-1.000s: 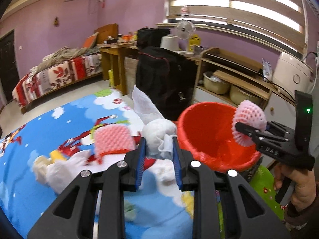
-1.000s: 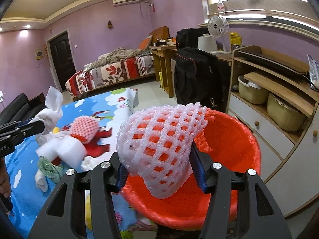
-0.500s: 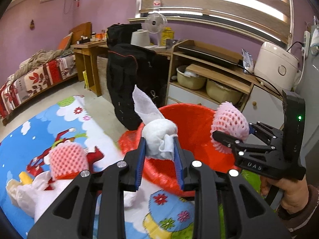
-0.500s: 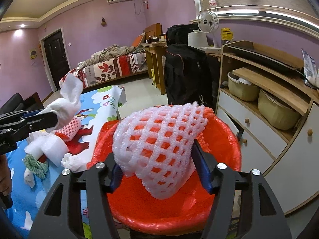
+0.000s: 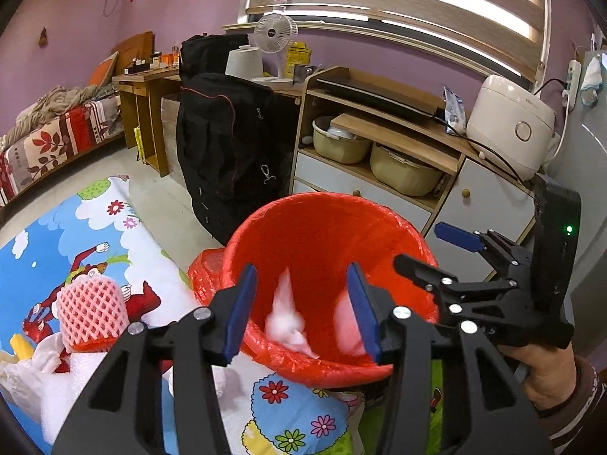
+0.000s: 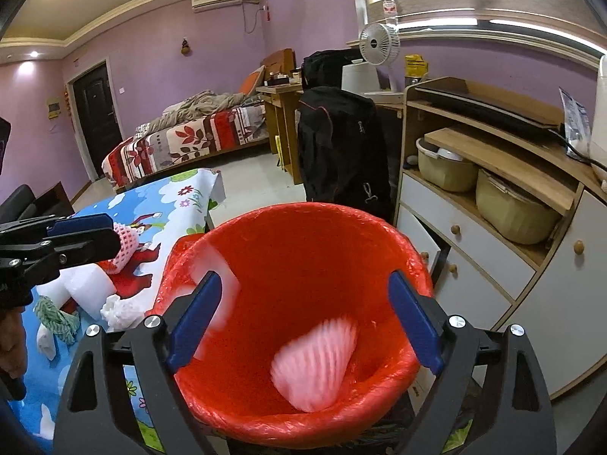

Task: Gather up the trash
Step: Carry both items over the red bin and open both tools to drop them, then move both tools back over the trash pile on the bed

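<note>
A red-lined trash bin [image 5: 322, 227] [image 6: 303, 239] stands at the table's edge. My left gripper [image 5: 299, 299] is open and empty above its near rim. My right gripper [image 6: 303, 318] is open and empty over the bin; it also shows in the left wrist view [image 5: 436, 250]. A white tissue wad [image 5: 284, 322] [image 6: 224, 288] and a pink foam fruit net [image 6: 315, 364] [image 5: 347, 322], both blurred, are inside the bin. Another pink foam net [image 5: 93, 311] [image 6: 127, 242], white foam [image 6: 81, 288] and crumpled tissue [image 6: 121, 311] lie on the cartoon tablecloth [image 5: 57, 246].
A black suitcase [image 5: 227, 144] stands behind the bin. A wooden cabinet with drawers and tubs [image 5: 398, 167] is to the right, with a rice cooker [image 5: 508, 125] on top. A green-white rag [image 6: 57, 318] lies on the table. A bed [image 6: 182, 140] is far left.
Both grippers opened over the bin. The tissue wad left my left gripper and the foam net left my right gripper; both dropped into the bin.
</note>
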The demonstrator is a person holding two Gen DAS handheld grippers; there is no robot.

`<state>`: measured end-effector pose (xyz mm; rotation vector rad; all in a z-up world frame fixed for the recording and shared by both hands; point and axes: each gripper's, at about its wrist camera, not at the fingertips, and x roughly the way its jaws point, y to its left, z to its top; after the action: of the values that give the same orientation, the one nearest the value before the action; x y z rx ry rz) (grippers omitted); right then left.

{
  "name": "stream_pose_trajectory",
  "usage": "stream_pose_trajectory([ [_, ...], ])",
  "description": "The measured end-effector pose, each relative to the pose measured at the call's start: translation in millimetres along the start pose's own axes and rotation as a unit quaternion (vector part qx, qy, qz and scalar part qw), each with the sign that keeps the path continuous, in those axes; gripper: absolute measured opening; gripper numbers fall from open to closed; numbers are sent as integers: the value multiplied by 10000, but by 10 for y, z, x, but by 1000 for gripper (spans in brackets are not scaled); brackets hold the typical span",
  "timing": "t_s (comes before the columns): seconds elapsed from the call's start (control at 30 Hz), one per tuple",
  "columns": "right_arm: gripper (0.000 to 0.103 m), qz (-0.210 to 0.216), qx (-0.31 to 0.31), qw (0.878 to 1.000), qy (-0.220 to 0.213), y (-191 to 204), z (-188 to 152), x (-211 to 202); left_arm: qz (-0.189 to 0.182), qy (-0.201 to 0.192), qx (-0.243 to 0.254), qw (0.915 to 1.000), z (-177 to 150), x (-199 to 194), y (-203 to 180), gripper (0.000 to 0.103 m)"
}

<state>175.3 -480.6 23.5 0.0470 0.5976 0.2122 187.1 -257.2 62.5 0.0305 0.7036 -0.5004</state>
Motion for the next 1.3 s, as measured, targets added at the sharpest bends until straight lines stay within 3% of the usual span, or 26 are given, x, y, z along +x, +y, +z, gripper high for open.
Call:
stream_pose_trajectory([
  [0.47, 90, 87, -127, 9992, -358, 283, -84, -286, 412, -356, -208, 9983, -260, -435, 128, 51],
  [0.73, 91, 429, -132, 9987, -261, 590, -193, -288, 692, -552, -480, 9949, -480, -800, 355, 53],
  [1.3, 91, 1020, -446, 9937, 100, 1261, -474, -279, 1626, -683, -947, 9798, -1084, -1476, 920, 57],
])
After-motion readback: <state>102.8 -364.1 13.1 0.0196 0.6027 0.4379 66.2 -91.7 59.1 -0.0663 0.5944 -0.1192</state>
